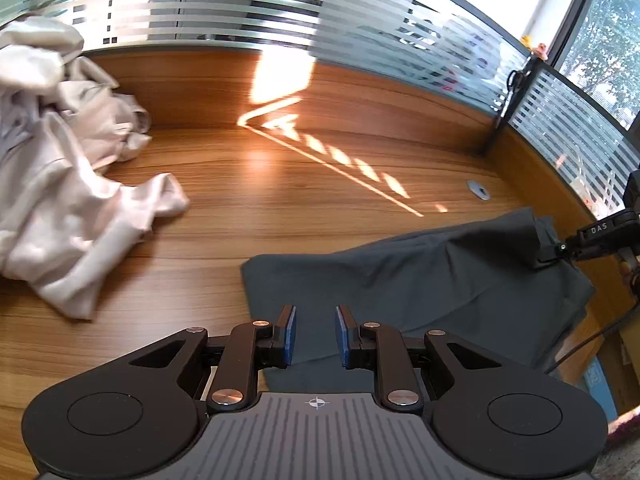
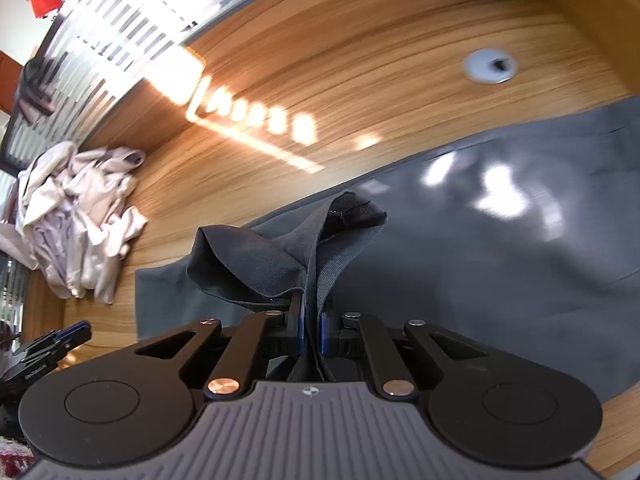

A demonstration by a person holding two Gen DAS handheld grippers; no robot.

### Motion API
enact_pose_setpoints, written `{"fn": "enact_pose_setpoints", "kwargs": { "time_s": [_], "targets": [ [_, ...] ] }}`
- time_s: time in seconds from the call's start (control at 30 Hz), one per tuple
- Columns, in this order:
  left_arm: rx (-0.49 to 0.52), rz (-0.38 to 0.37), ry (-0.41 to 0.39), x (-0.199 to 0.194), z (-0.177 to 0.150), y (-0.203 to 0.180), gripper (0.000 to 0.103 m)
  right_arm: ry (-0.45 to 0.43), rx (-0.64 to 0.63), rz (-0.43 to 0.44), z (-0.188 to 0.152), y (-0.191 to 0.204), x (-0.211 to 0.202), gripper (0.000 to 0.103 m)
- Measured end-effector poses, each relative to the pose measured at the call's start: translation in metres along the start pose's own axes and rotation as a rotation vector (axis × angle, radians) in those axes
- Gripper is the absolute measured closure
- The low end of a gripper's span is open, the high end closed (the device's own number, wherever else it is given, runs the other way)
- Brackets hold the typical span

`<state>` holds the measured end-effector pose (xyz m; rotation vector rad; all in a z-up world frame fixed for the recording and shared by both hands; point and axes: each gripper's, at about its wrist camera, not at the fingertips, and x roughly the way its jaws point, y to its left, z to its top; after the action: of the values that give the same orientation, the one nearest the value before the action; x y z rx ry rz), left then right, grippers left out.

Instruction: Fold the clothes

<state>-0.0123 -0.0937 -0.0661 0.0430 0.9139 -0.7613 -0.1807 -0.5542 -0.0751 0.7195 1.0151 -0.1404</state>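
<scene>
Grey garment lies lengthwise left to right, right tool clamped on its raised edge, left tool apart

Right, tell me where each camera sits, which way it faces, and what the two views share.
Left wrist: rides the left gripper, angled down over the wooden desk; its own empty, parted fingers show, and the right gripper at the right edge.
Right wrist: rides the right gripper, angled down; its fingers are shut on the dark grey garment, and the left gripper shows lower left.
Shared: the desk, the grey garment, the crumpled pale clothes and the desk's cable grommet.
</scene>
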Motion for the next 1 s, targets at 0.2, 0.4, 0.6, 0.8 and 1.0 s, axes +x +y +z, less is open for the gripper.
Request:
{"fn": "enact_pose_setpoints", "kwargs": {
  "time_s": [0.2, 0.4, 0.6, 0.8, 1.0],
  "targets": [
    [0.006, -0.024, -0.012, 0.019, 0.004, -0.056, 0.08, -0.018, -0.022, -0.052, 0.017, -0.066, -0.045, 0.095],
    [0.043, -0.059, -0.01, 0.04, 0.005, -0.102, 0.08, -0.019, -0.045, -0.099, 0.04, -0.118, -0.075, 0.095],
    [0.069, -0.074, -0.006, 0.056, 0.008, -0.131, 0.08, -0.007, -0.053, -0.109, 0.06, -0.152, -0.08, 0.095],
    [0.089, -0.078, 0.002, 0.067, 0.01, -0.145, 0.075, 0.006, -0.075, -0.142, 0.07, -0.169, -0.069, 0.095],
    [0.126, -0.083, 0.005, 0.071, 0.008, -0.153, 0.069, -0.009, -0.151, -0.254, 0.067, -0.164, -0.069, 0.069]
  ]
}}
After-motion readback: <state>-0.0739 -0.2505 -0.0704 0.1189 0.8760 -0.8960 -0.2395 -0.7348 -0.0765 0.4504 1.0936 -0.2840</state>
